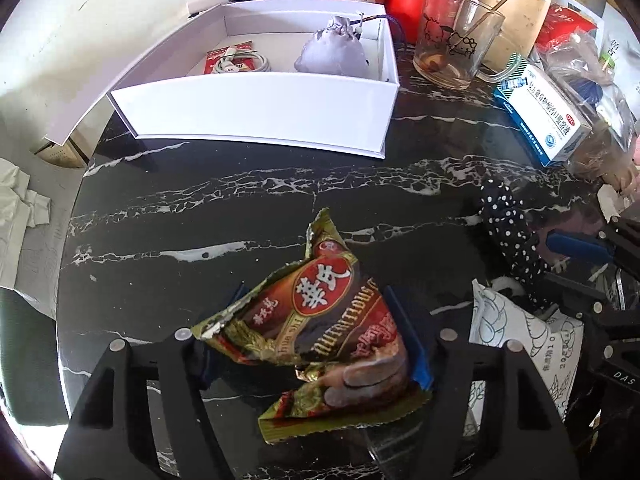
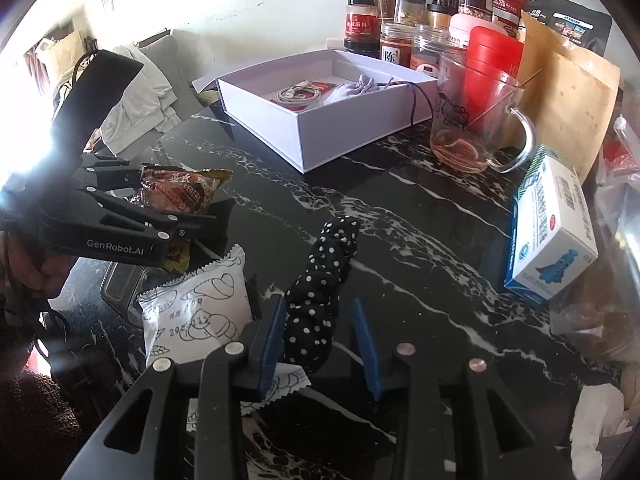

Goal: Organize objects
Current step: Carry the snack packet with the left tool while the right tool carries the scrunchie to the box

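My left gripper [image 1: 316,340] is shut on a brown and gold snack packet [image 1: 320,320] and holds it above the black marble table [image 1: 200,200]; both show in the right wrist view, gripper [image 2: 218,216] and packet [image 2: 180,192]. My right gripper [image 2: 320,324] is open around a black polka-dot cloth [image 2: 324,292] that lies between its blue pads [image 2: 272,332], apparently untouched. The cloth also shows in the left wrist view [image 1: 508,228]. An open white box [image 1: 256,108] at the back holds a grey pouch [image 1: 332,52] and a coiled cable [image 1: 240,62].
A white snack bag [image 2: 200,308] lies left of my right gripper. A glass mug [image 2: 476,120], a blue-white medicine box [image 2: 548,232], jars [image 2: 396,40], a red canister [image 2: 496,64] and paper bags [image 2: 568,92] crowd the back and right. The table edge runs left.
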